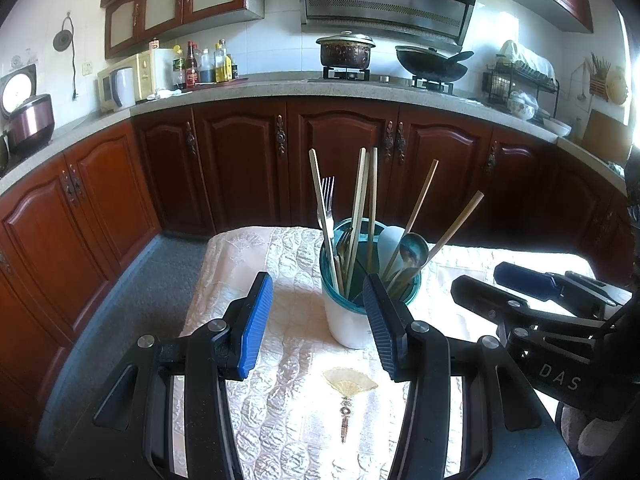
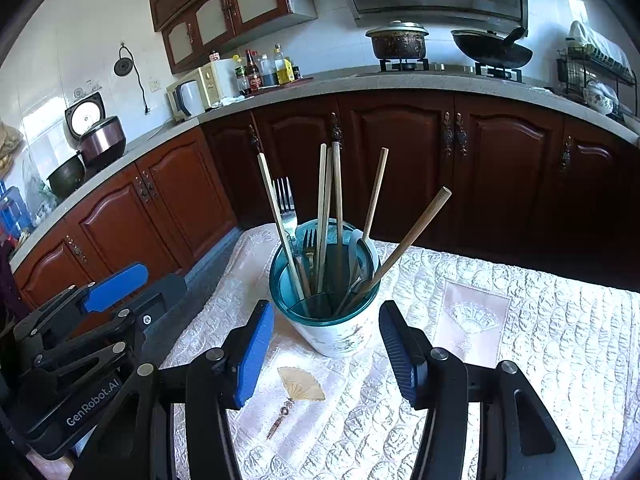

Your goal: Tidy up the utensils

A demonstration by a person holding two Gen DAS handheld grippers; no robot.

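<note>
Utensil holder (image 2: 338, 312) sits just ahead of my right gripper (image 2: 326, 354), chopsticks (image 2: 338, 216), forks (image 2: 286, 204) and spoons (image 2: 362, 260) standing inside. Risk: nudging it with a fingertip could tip it on the soft quilted cloth (image 2: 520, 340). Both grippers part-open, empty, touching nothing; left gripper (image 1: 316, 322) just before the holder too.

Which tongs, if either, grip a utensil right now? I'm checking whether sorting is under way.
Neither. The left tongs and right tongs stand open and empty before the utensil holder.
</note>
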